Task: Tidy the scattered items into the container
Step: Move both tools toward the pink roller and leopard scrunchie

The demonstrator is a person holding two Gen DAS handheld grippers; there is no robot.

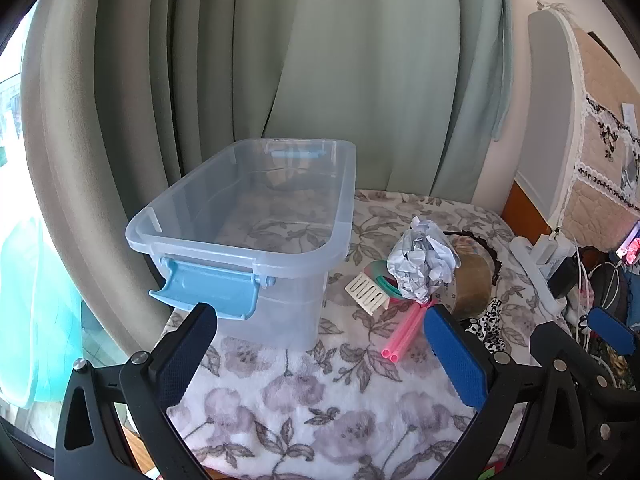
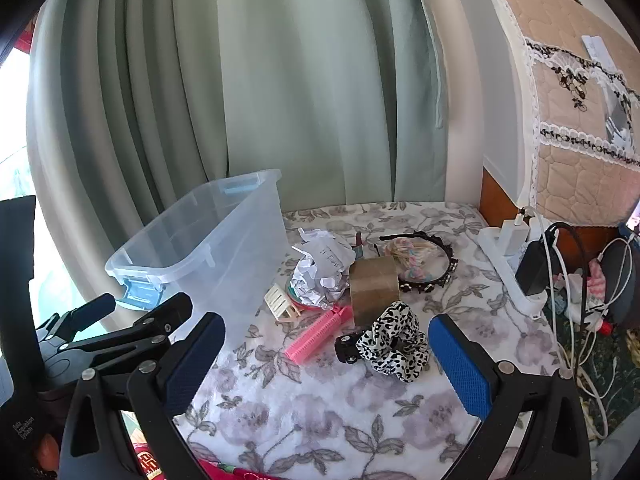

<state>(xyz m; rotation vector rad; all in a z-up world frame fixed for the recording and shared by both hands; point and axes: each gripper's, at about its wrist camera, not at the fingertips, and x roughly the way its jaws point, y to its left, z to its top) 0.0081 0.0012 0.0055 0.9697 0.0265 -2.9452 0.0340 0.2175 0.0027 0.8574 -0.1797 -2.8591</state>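
A clear plastic container (image 1: 280, 216) with blue latches stands empty on the floral cloth; it also shows in the right wrist view (image 2: 224, 232). Beside it lie a crumpled paper ball (image 2: 320, 268), a cream hair clip (image 2: 282, 304), a pink comb (image 2: 320, 334), a brown tape roll (image 2: 374, 284), a black-and-white scrunchie (image 2: 394, 342) and a black headband (image 2: 424, 260). My left gripper (image 1: 320, 336) is open and empty in front of the container. My right gripper (image 2: 326, 344) is open and empty just before the scrunchie and comb.
Green curtains (image 2: 280, 100) hang behind the table. A white power strip (image 2: 516, 264) with chargers and tangled cables lies at the right edge. A quilted cover (image 2: 580, 120) stands at the right. The left gripper (image 2: 120, 332) sits low at the left in the right wrist view.
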